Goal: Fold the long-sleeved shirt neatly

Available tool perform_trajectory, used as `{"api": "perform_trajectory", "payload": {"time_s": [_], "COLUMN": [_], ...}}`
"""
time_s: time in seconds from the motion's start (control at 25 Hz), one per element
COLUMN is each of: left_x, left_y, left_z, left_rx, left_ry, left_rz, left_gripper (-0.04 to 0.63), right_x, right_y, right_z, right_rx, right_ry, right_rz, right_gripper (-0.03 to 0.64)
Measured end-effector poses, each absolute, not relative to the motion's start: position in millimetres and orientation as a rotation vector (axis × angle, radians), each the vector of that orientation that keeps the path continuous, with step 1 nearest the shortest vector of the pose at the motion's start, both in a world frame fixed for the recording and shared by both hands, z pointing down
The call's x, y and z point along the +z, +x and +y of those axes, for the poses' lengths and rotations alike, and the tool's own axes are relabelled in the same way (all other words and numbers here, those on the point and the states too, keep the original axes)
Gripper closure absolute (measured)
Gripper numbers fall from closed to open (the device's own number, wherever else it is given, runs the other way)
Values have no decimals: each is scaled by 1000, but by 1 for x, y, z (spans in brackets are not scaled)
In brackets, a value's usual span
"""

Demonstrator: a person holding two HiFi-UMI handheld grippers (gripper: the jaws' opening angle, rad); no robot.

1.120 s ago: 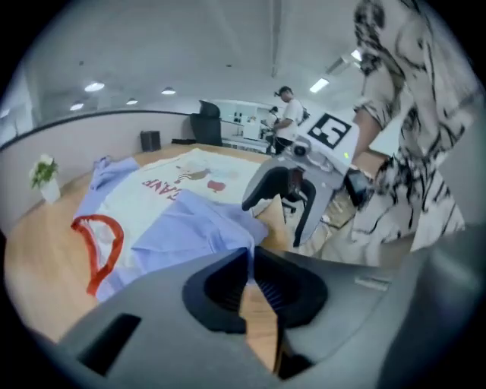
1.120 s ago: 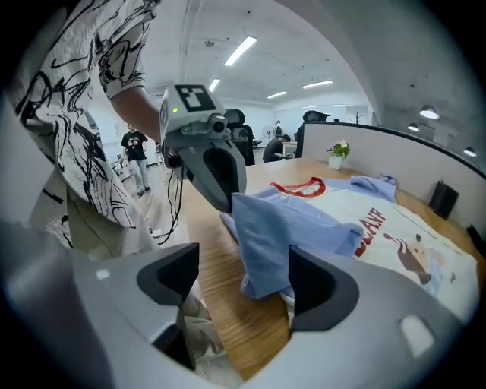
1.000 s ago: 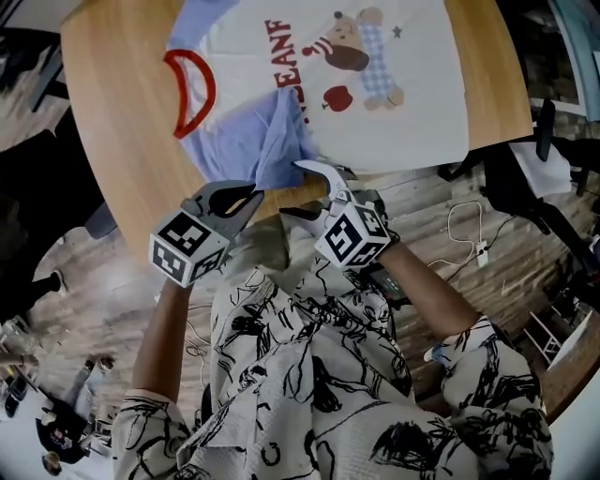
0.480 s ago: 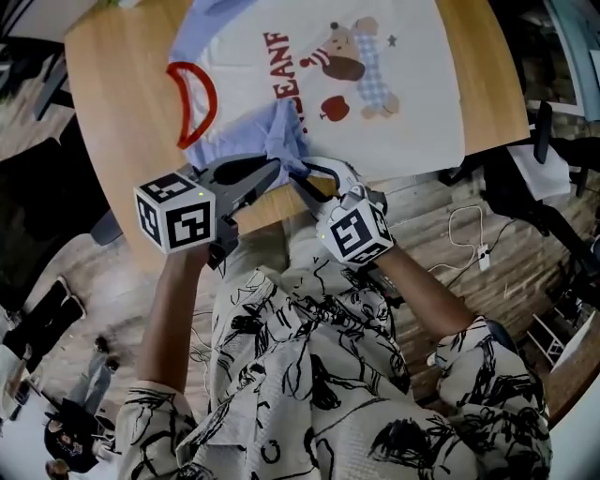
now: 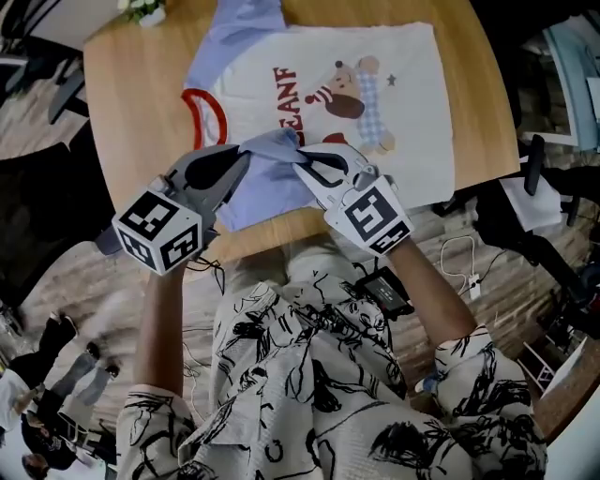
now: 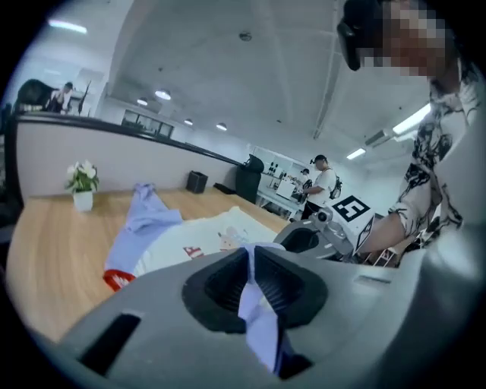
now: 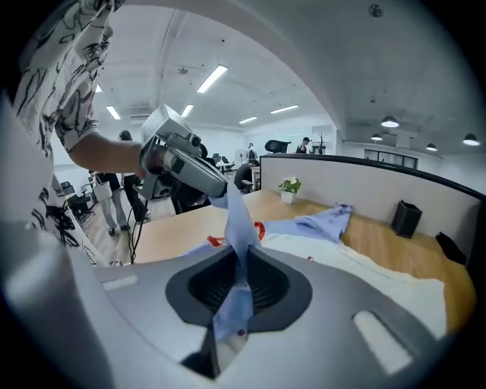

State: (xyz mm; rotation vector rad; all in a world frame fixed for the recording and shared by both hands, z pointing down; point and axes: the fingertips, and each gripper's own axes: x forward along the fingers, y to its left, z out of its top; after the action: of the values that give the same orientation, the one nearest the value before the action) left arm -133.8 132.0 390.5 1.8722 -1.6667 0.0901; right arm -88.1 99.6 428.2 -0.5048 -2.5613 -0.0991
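Round wooden desk [image 5: 112,103], near edge toward the person. The long-sleeved shirt [image 5: 422,103] lies spread on it front side up: white body, bear print, red lettering, red collar, light blue sleeves. The far sleeve [image 5: 246,23] lies crumpled toward the desk's far side, near a small potted plant [image 6: 82,185]. The near sleeve [image 5: 267,178] is raised off the desk top, strung between the two tools. Left hand-held gripper [image 5: 246,156]: jaws pressed together on a fold of the blue sleeve, and the cloth runs down through the pads toward the camera in the left gripper view. Right hand-held gripper [image 5: 302,161]: jaws have just been closing and are now pinched on the same sleeve, with a strip of blue fabric standing up between the pads and trailing below them. The two tips sit close beside each other over the shirt's near side, not touching. Both tools point away from the person and tilt downward. Forearms are bare and reach forward from black-and-white patterned sleeves, marker cubes [image 5: 157,231] nearest the body.
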Motion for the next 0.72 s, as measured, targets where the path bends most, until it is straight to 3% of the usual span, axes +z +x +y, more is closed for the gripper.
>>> {"api": "perform_trajectory", "payload": {"time_s": [0.52,0.72], "left_x": [393,410], "left_y": [-257,-285], "left_z": [64,39], "left_rx": [447,476], "left_ry": [1855,1862], "left_rz": [-1891,-1812], "left_gripper": [560,560], "right_x": [439,454], "right_y": [-203,-226], "right_z": [63,61], "right_rx": [31,72], "right_ry": [-538,-603], "right_rz": [-2537,-2532], "right_gripper": [569,535]}}
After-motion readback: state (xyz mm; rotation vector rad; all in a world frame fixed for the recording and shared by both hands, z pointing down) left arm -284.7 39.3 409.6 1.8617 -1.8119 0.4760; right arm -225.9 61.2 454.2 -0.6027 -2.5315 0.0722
